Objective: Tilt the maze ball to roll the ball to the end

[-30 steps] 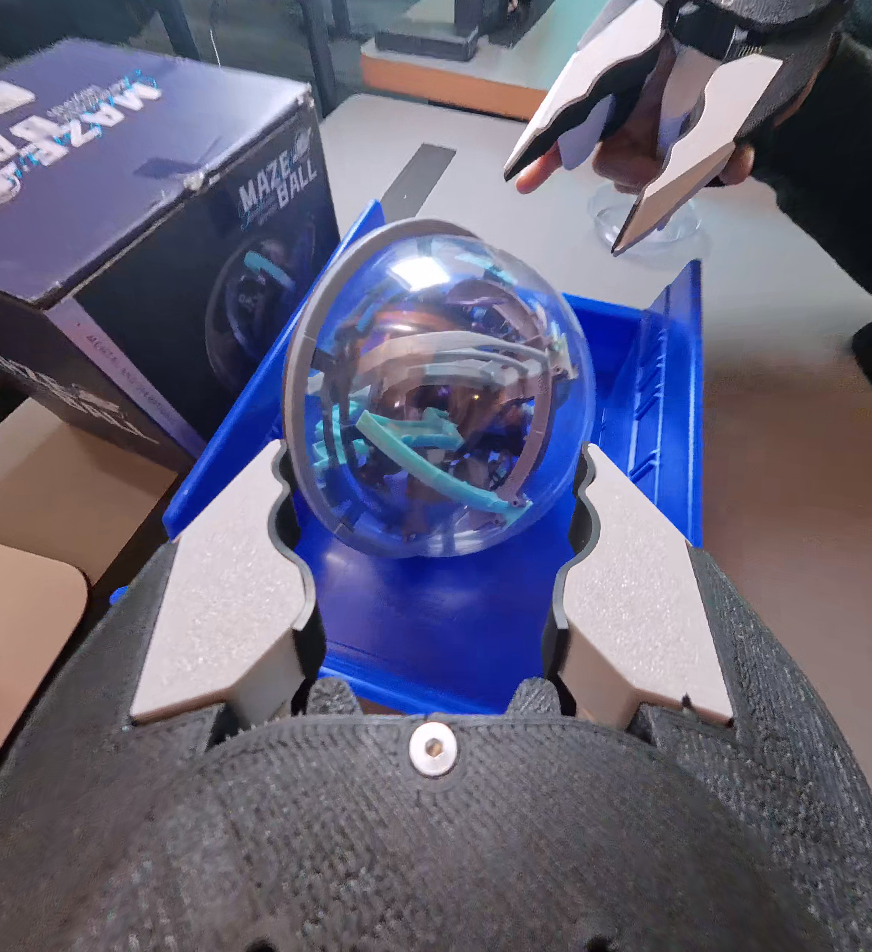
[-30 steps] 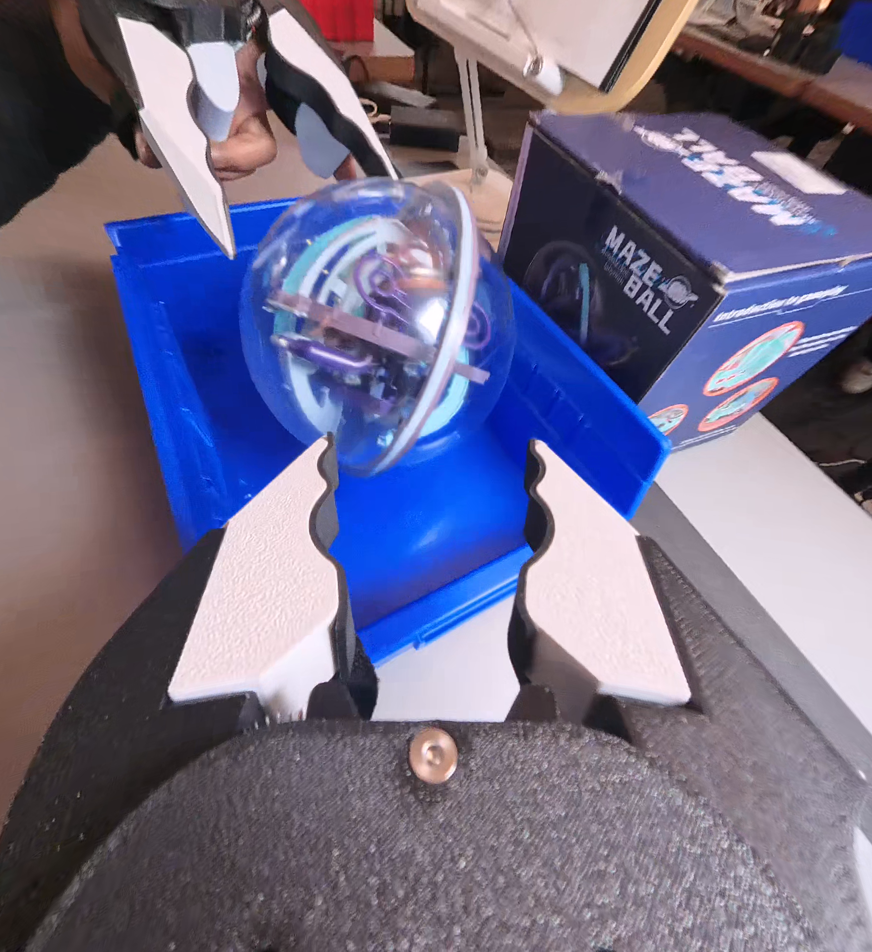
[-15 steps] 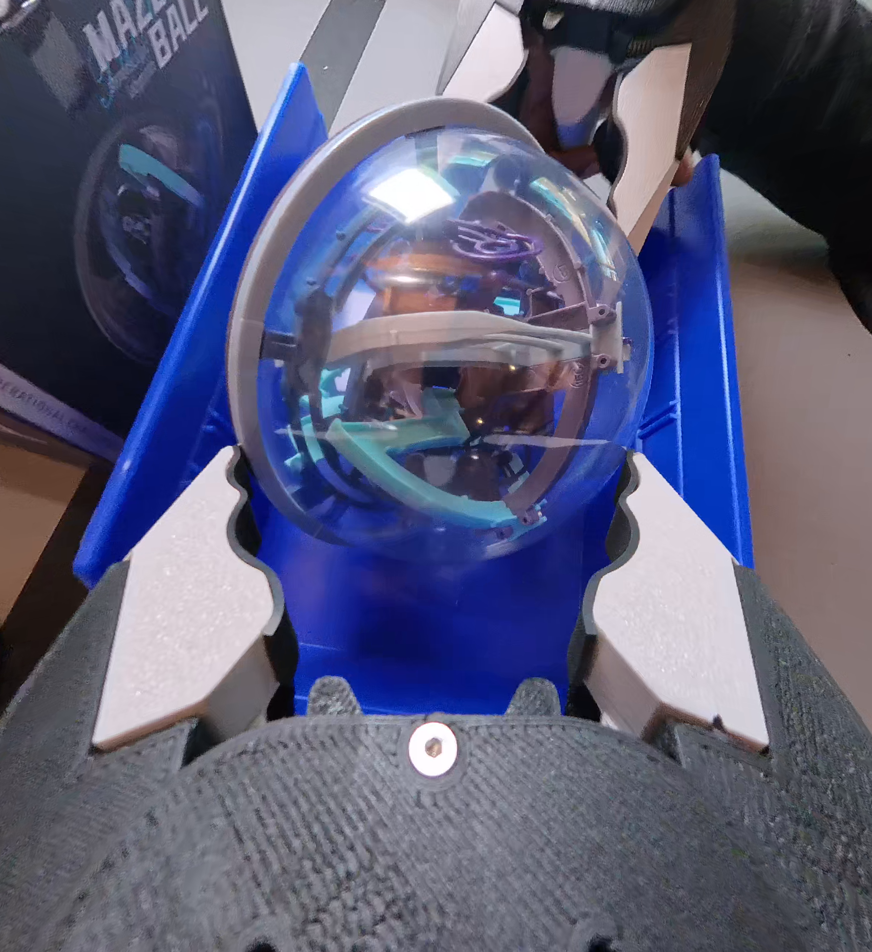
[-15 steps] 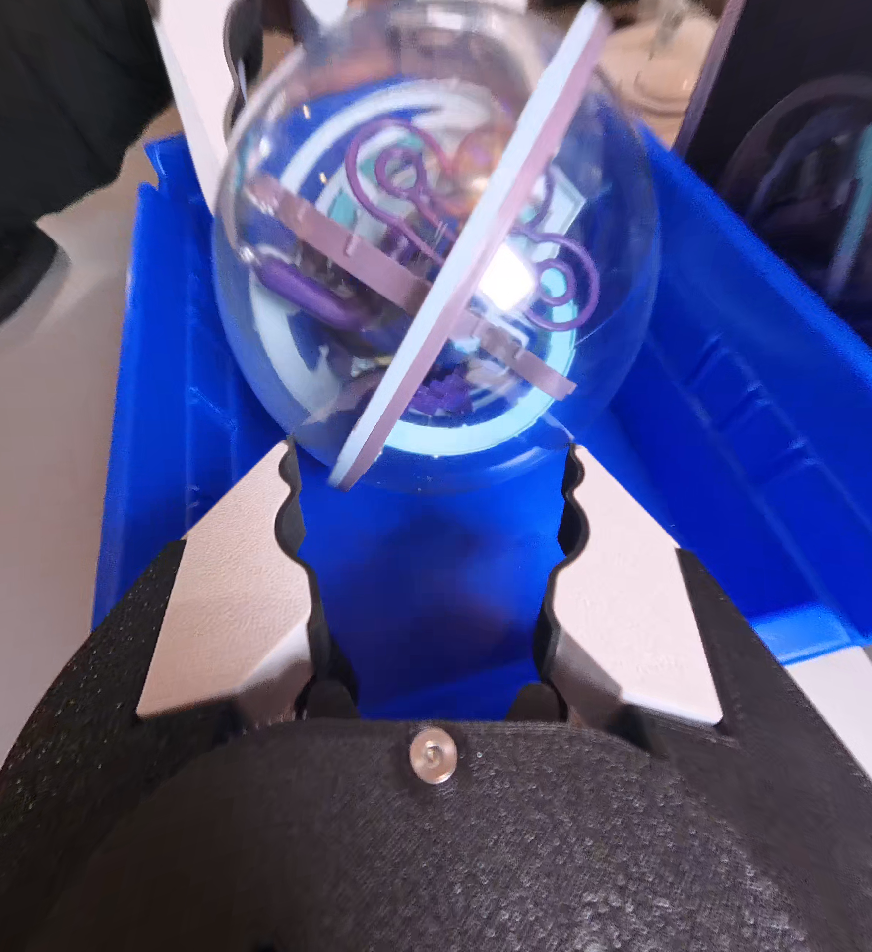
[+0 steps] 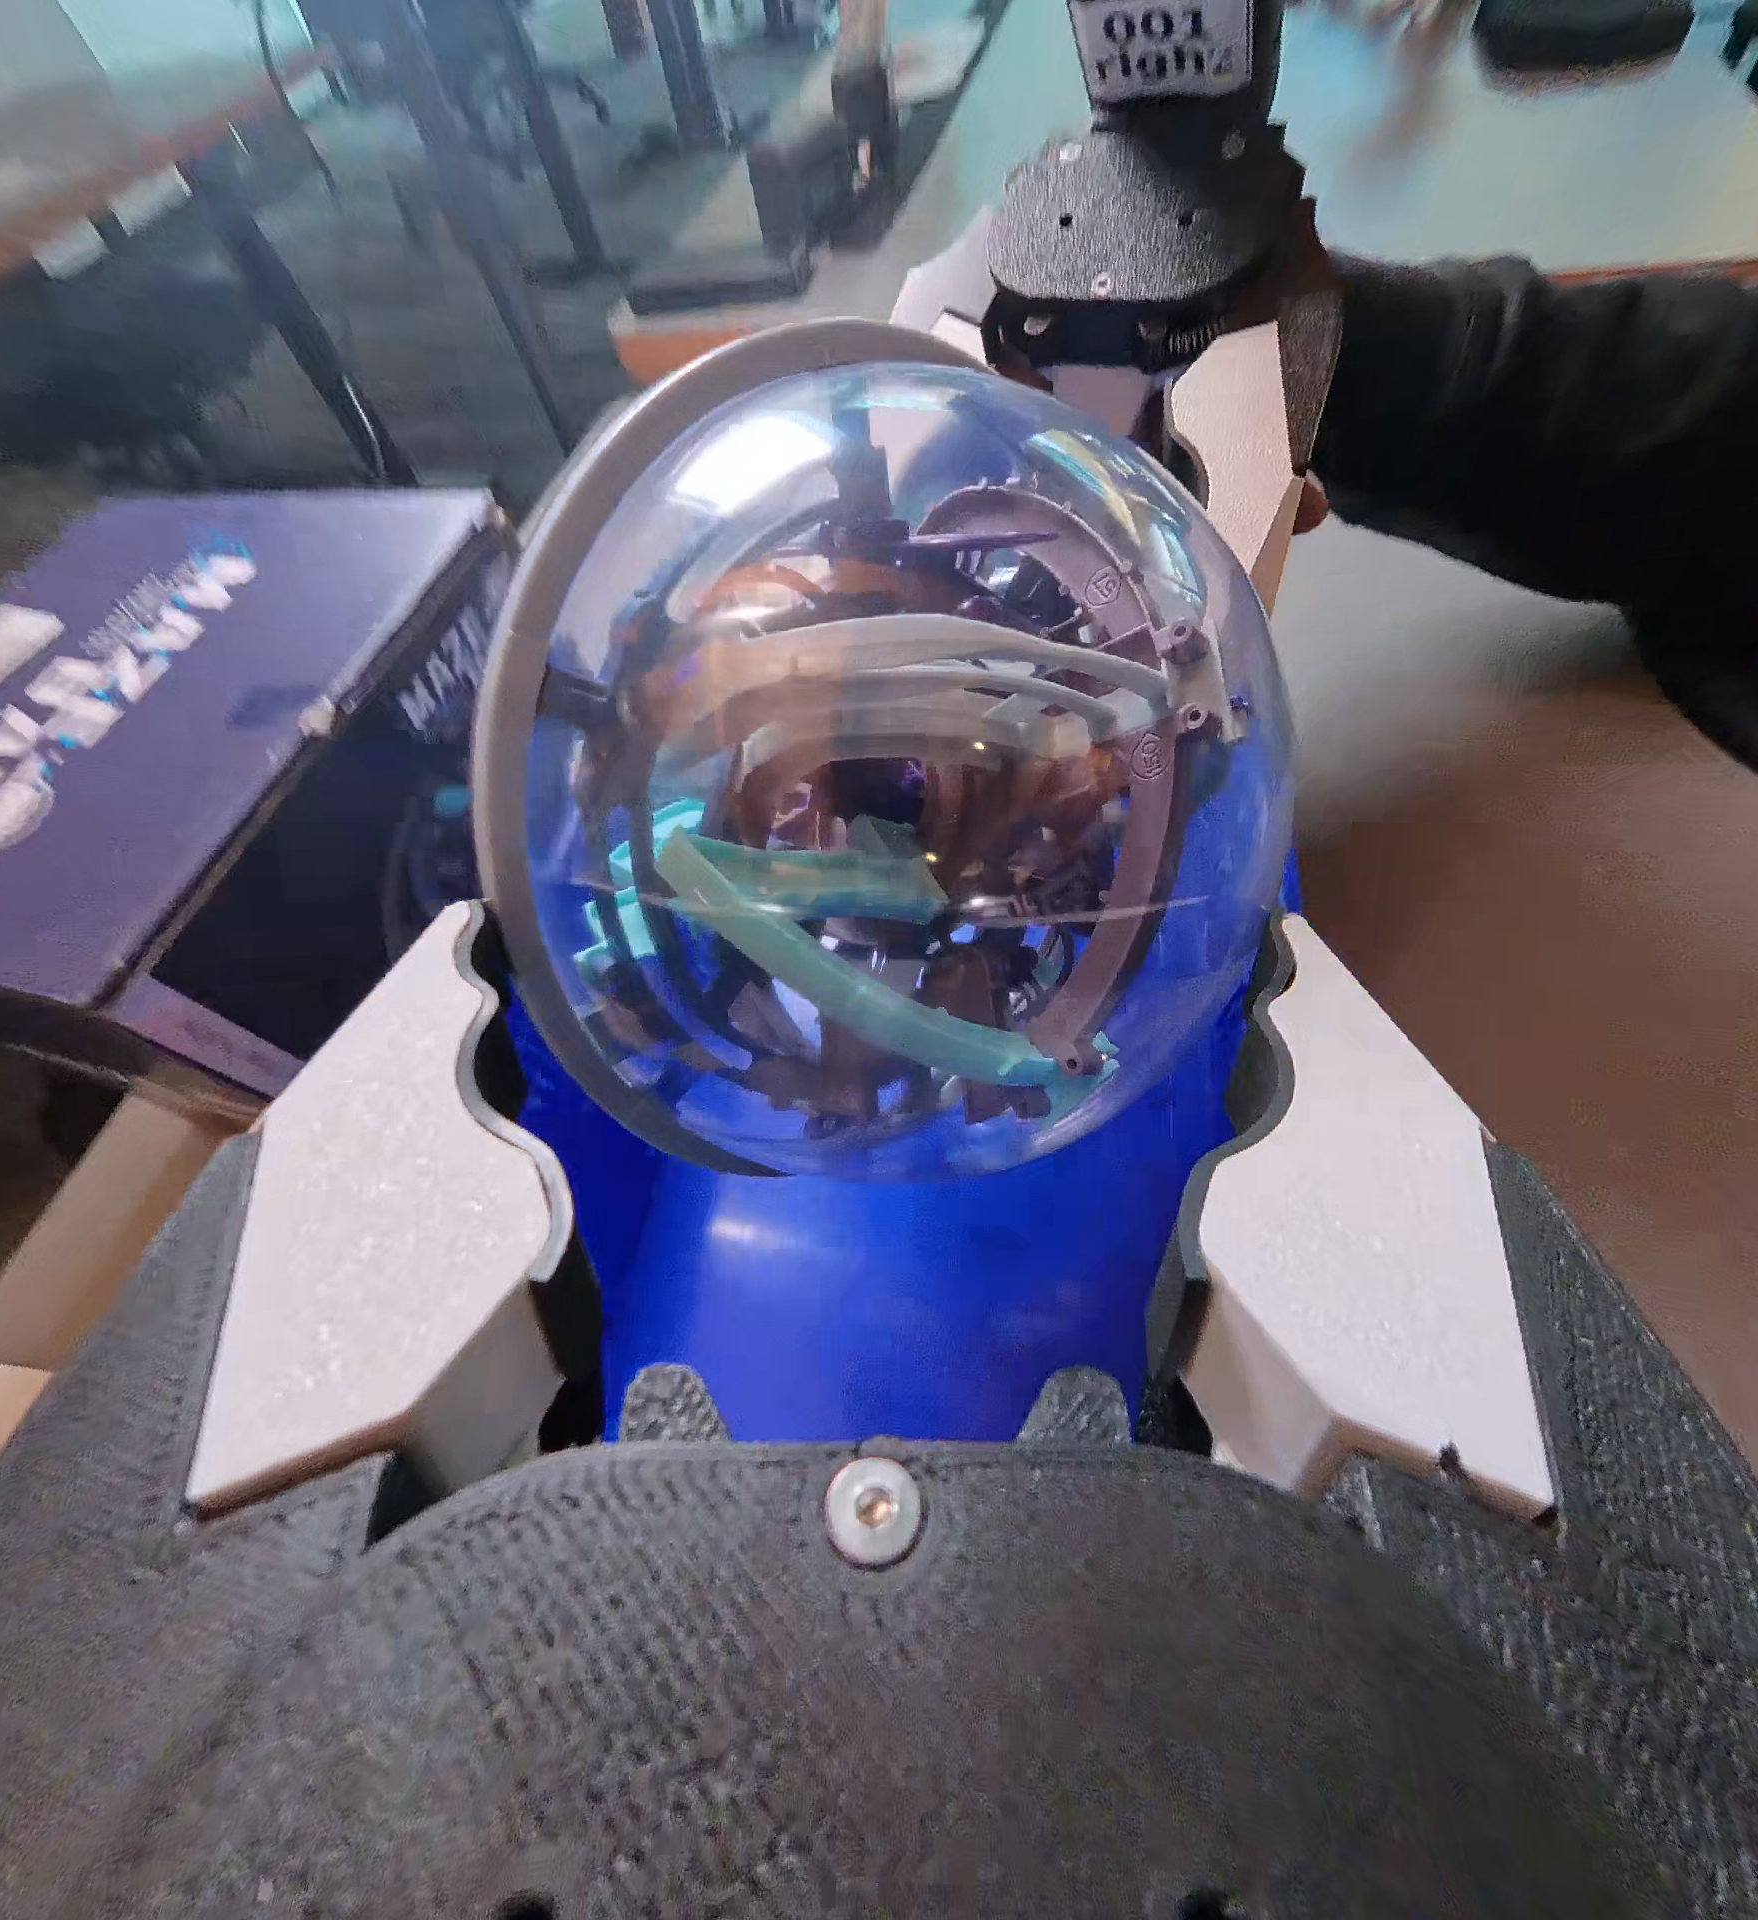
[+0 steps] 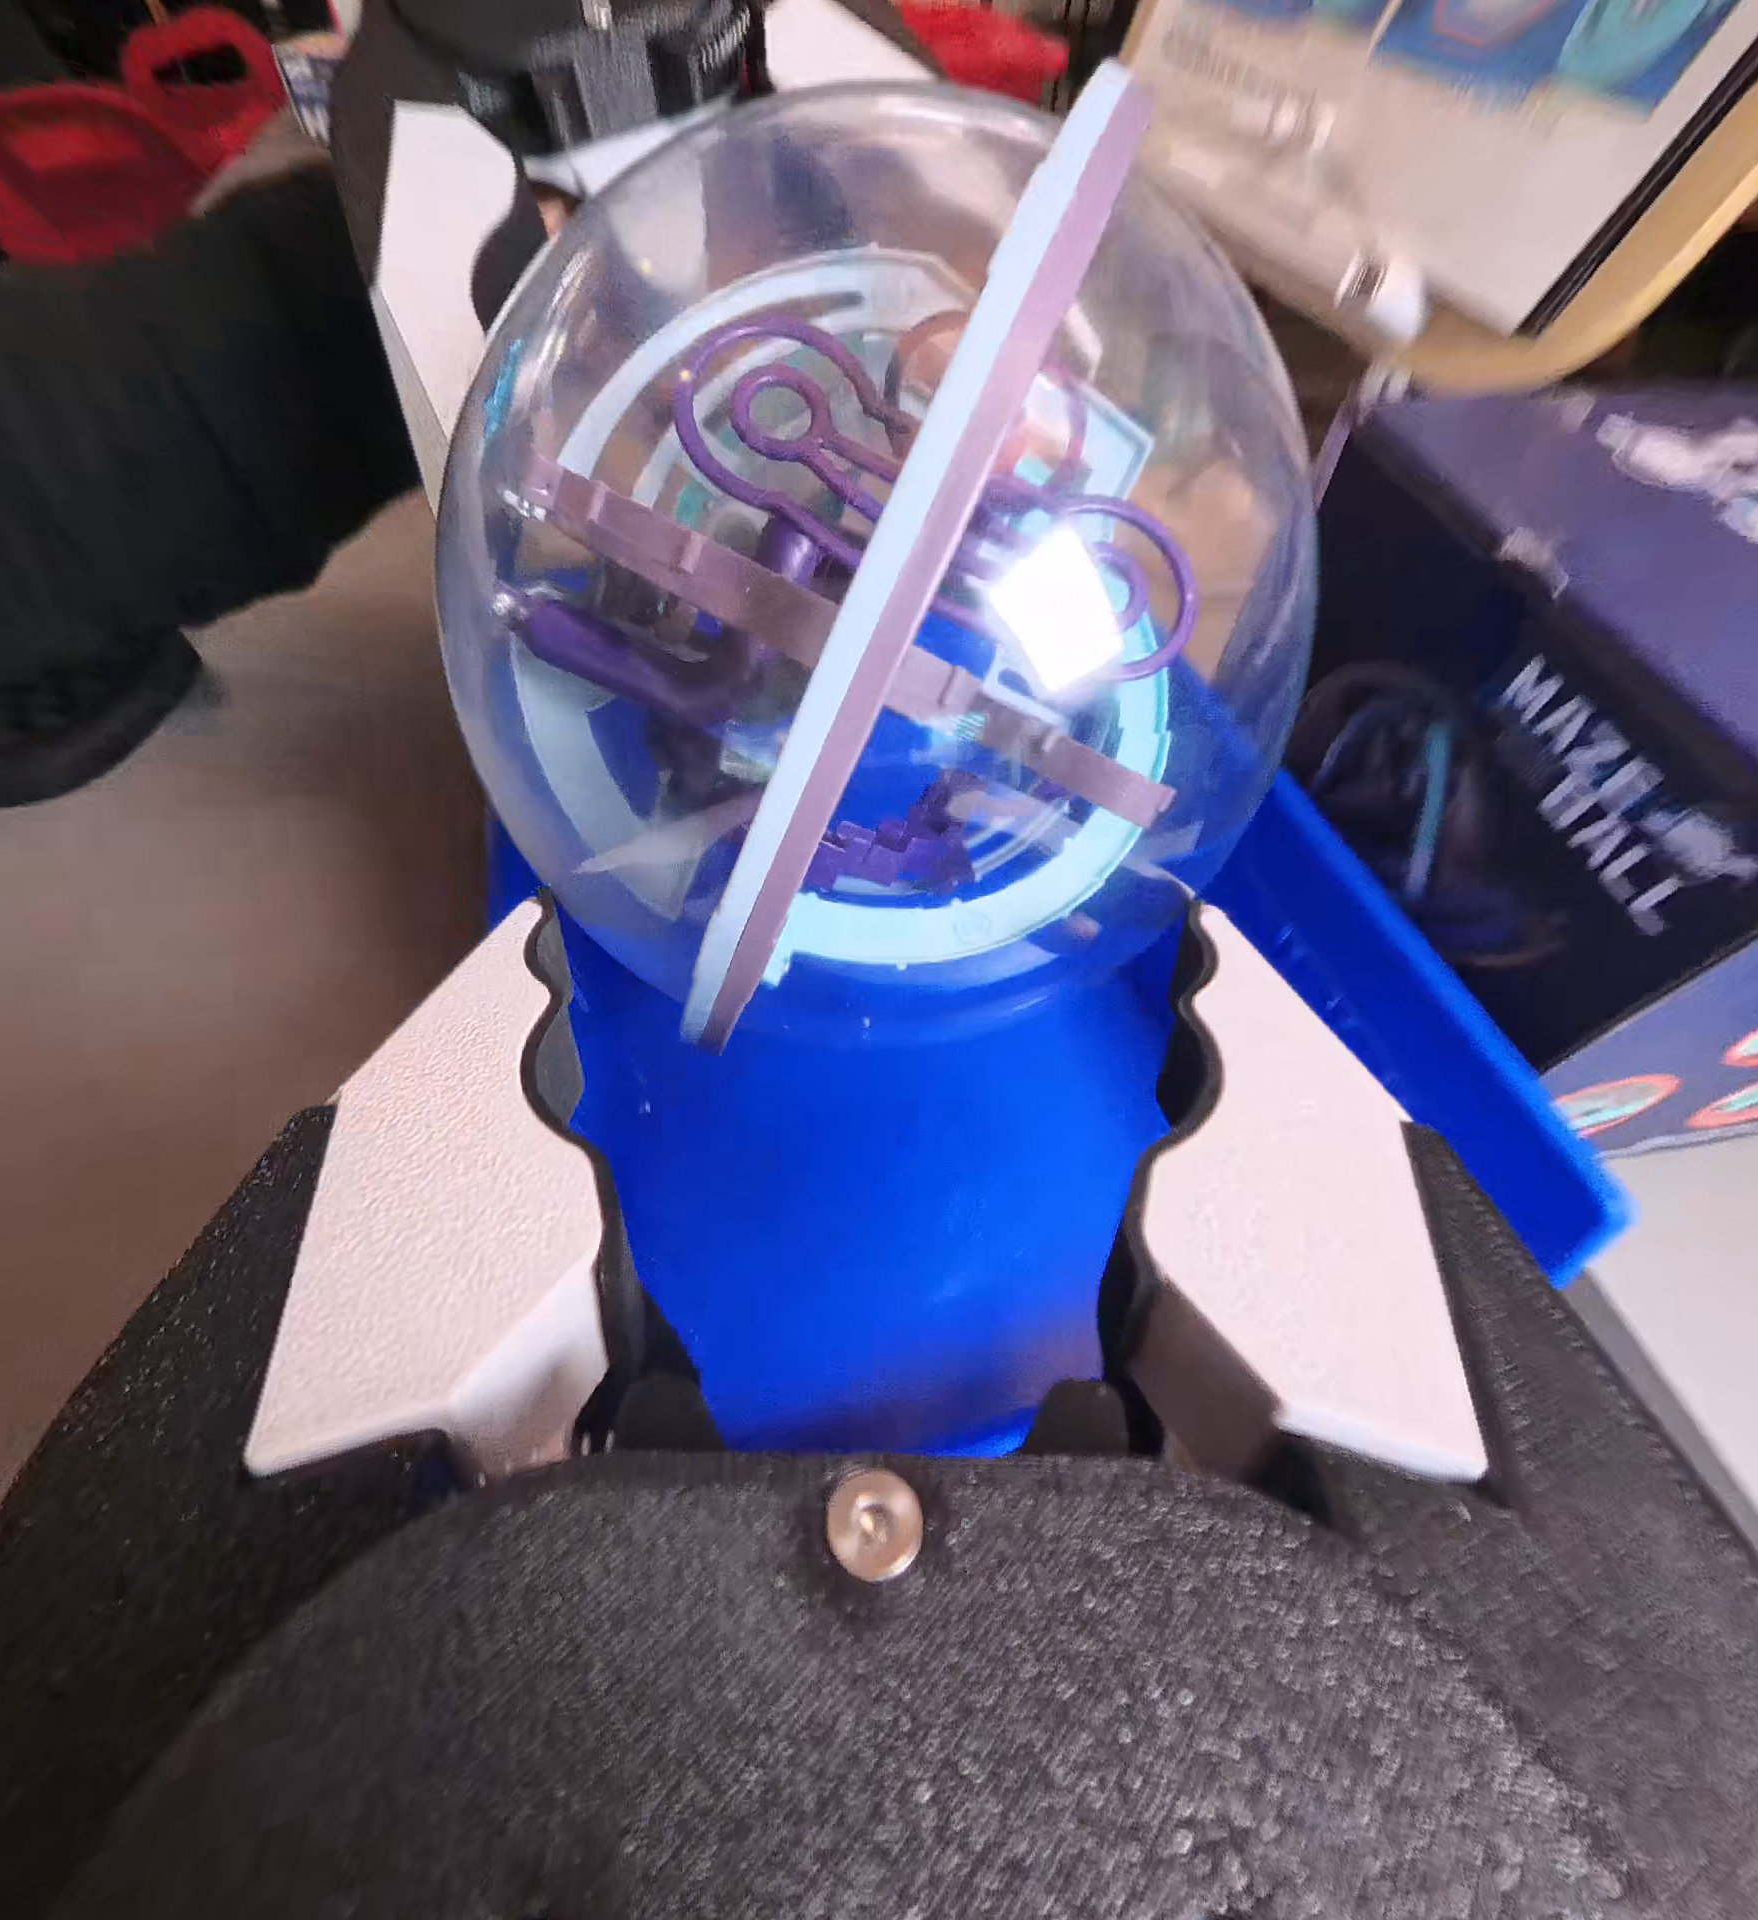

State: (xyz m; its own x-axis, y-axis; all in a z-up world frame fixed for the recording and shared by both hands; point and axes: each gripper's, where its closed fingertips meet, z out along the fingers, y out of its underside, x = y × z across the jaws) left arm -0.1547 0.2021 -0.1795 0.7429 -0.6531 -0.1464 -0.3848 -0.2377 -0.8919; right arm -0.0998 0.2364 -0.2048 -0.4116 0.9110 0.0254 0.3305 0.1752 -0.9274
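1. Left wrist view: the left gripper point(image 5: 880, 935) stands wide apart, its white fingers point(image 5: 387, 1174) flanking the lower sides of the maze ball point(image 5: 885, 769). Whether the tips press the clear shell cannot be made out.
2. Right wrist view: the right gripper point(image 6: 864, 925) is likewise spread wide at the ball's point(image 6: 854, 540) underside, from the opposite side; contact at its fingertips point(image 6: 1290, 1164) is also unclear.
3. The ball sits over the blue tray point(image 5: 854, 1299), whose floor fills the gap between each gripper's fingers; the ball's bottom is hidden, so resting or lifted cannot be told.
4. The small rolling ball inside the maze cannot be picked out among the tracks.
5. Only the right view shows the purple looped track and the ball's grey band edge-on; only the left view shows the grey and teal curved rails.
6. Farther off, a dark blue box point(image 5: 158, 727) stands beside the tray on the table point(image 5: 1581, 1039); backgrounds are blurred.
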